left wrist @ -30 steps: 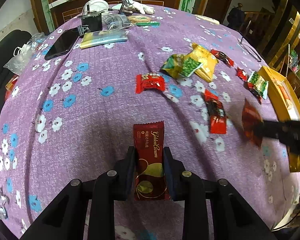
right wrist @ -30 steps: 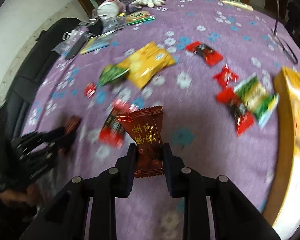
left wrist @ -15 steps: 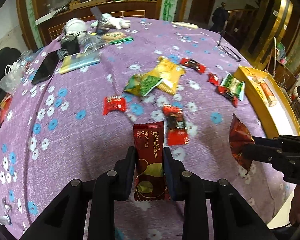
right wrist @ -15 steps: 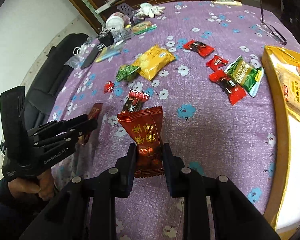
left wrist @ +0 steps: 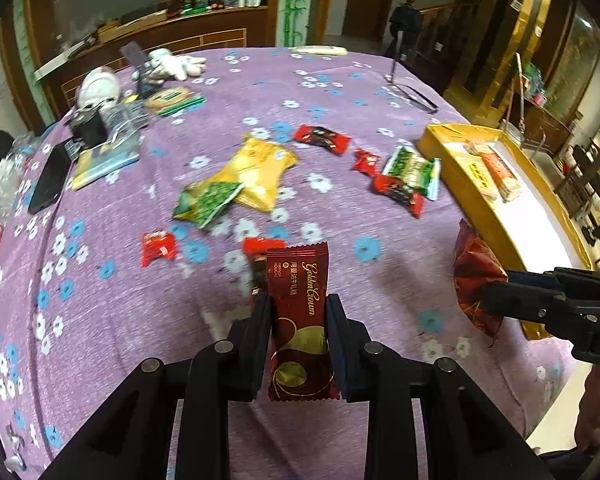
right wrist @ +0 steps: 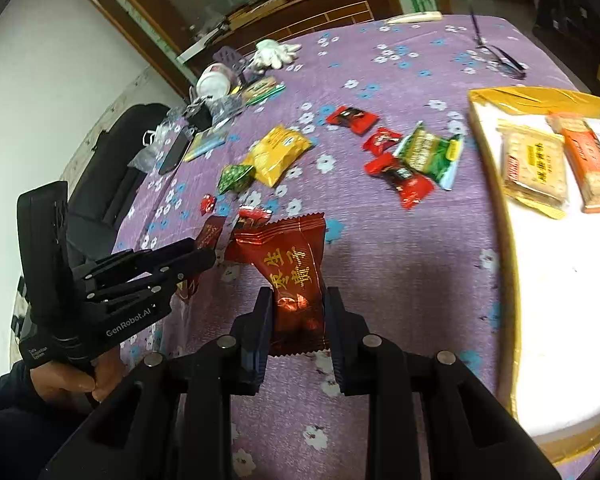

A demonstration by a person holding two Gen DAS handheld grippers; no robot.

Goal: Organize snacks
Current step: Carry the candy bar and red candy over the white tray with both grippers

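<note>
Purple floral tablecloth (left wrist: 100,320), dark wooden cabinet (left wrist: 160,28) behind, left jaws pinching maroon candy bar (left wrist: 300,320), right jaws pinching red snack pouch (right wrist: 296,280)

Two grippers, the left gripper (left wrist: 298,312) and the right gripper (right wrist: 298,308), are each gripping one dark red snack packet (left wrist: 300,320) (right wrist: 296,276). One yellow tray (right wrist: 500,240) is holding two biscuit packs (right wrist: 534,168) (right wrist: 588,164). One yellow bag (left wrist: 260,176) is lying on the bench (left wrist: 100,320). Two green packets (left wrist: 206,200) (left wrist: 412,170) are lying there too, along with one phone (left wrist: 48,180) and one pair of glasses (left wrist: 414,98).
</note>
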